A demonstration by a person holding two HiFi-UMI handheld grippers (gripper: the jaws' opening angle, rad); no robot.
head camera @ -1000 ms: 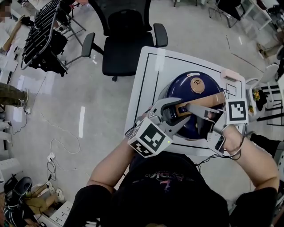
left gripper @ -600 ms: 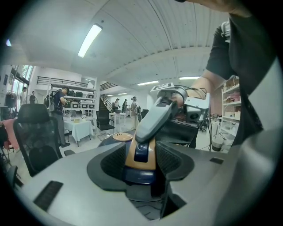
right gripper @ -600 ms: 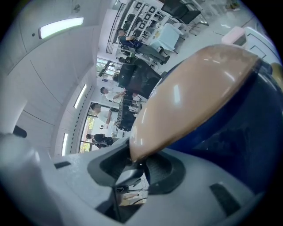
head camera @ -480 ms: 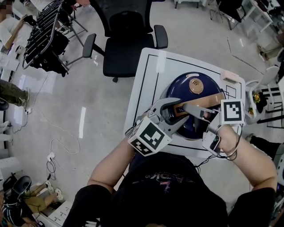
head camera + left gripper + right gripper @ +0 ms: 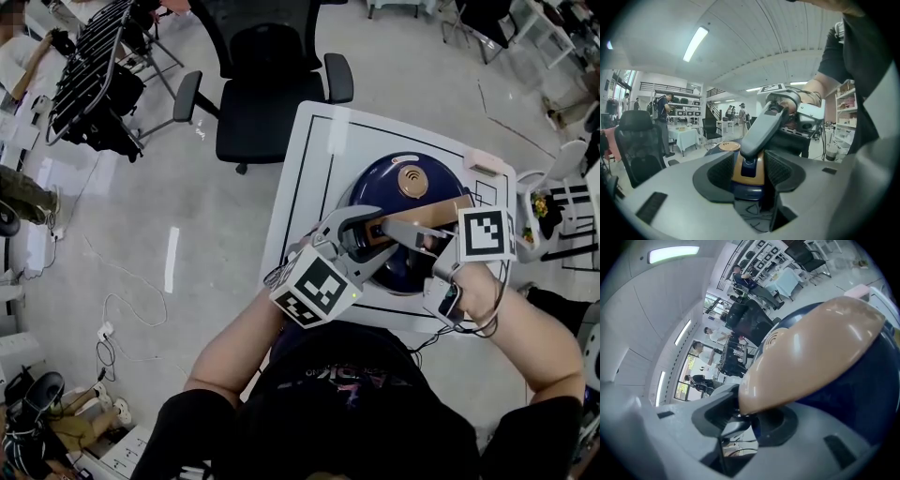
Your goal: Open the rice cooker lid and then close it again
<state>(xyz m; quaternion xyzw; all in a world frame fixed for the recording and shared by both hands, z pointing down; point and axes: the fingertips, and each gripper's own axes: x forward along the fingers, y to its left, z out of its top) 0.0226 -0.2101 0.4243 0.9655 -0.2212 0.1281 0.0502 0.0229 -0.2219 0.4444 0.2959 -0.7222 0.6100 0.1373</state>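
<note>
The rice cooker (image 5: 375,192) sits on the right half of the white table (image 5: 309,178), close to its right edge, with the blue lid (image 5: 441,187) down. The round vent (image 5: 412,181) is on the side toward the table's far edge. The tan handle (image 5: 380,231) lies toward the near edge, its long line running roughly along that edge. So the lid seems to face the person, and I judge it would swing up and away, toward the far edge.

The left gripper (image 5: 366,232) reaches in from the near left. It is clamped at a middling width on the handle's end, a pad on each side and a blue button (image 5: 748,167) between them. The right gripper (image 5: 398,230) comes in from the right, along the handle, and one of its fingers (image 5: 764,126) lies on top of the button. Its jaws have just been opening, and the handle's end stands between them unpinched. Both tips meet at that one end, so neither is nearer. The coming lift likely turns on freeing that end upward.
</note>
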